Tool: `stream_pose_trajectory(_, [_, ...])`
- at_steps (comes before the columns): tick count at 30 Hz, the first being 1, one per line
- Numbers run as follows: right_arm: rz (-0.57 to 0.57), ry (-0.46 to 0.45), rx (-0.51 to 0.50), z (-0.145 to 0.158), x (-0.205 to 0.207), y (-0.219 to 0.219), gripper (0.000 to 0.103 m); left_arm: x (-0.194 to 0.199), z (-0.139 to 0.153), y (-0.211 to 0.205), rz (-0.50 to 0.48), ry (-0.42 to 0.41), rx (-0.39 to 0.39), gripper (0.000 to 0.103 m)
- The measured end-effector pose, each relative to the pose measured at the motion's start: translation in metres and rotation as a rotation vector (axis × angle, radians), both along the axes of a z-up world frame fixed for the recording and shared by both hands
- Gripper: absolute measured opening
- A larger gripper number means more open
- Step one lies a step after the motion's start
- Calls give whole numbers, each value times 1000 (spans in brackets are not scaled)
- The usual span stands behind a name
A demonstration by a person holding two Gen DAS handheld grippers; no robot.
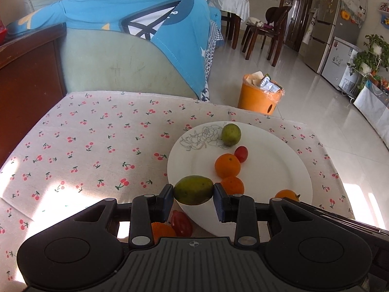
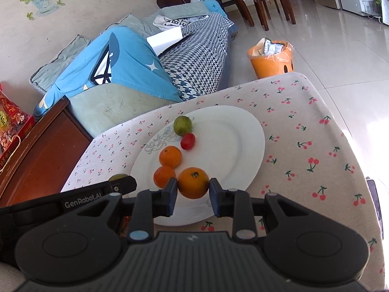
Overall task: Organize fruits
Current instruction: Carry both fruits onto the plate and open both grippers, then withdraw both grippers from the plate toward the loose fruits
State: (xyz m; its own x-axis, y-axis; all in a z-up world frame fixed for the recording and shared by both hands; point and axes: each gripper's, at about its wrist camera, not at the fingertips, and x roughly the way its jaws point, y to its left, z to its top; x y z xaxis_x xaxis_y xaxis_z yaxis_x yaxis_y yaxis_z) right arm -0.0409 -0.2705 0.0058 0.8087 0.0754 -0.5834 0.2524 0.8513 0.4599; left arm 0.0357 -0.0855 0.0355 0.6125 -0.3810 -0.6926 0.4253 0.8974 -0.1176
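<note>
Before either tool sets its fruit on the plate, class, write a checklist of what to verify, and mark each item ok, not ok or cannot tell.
1. Left tool grips the green fruit at both ends: ok.
2. Right tool grips an orange on both sides: ok.
3. Bare space on the plate, right half: ok.
4. Fruit already on the plate sits still, a small green fruit, a red fruit and two oranges: ok.
5. All loose fruit collected: not ok, a red fruit and something orange lie on the cloth under the left tool.
6. Held fruit clear of the plate: cannot tell.
</note>
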Motion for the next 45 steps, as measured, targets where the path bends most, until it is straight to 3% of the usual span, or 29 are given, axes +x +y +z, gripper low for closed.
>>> stream_pose_trajectory(7, [-13, -17, -23, 1, -1, 1, 31, 2, 5, -3, 4, -15, 13, 36])
stream_pose_trajectory(13, [4, -33, -21, 7, -3, 3, 33, -5, 22, -2, 11, -36, 35, 50])
stream_pose_trajectory(22, [41, -42, -45, 14, -13, 12, 40, -23, 37, 12, 19, -26, 99, 52])
stream_pose_trajectory(24, [52, -42, -49, 15, -16, 14, 42, -27, 38, 17, 27, -18, 110, 57])
stream_pose_trajectory(26, [69, -39, -56, 16, -19, 18, 42, -30, 40, 23, 41, -13, 117, 61])
stream_pose_trajectory(45, [298, -34, -102, 12, -43, 68, 42, -33, 37, 103, 260, 30, 97, 61])
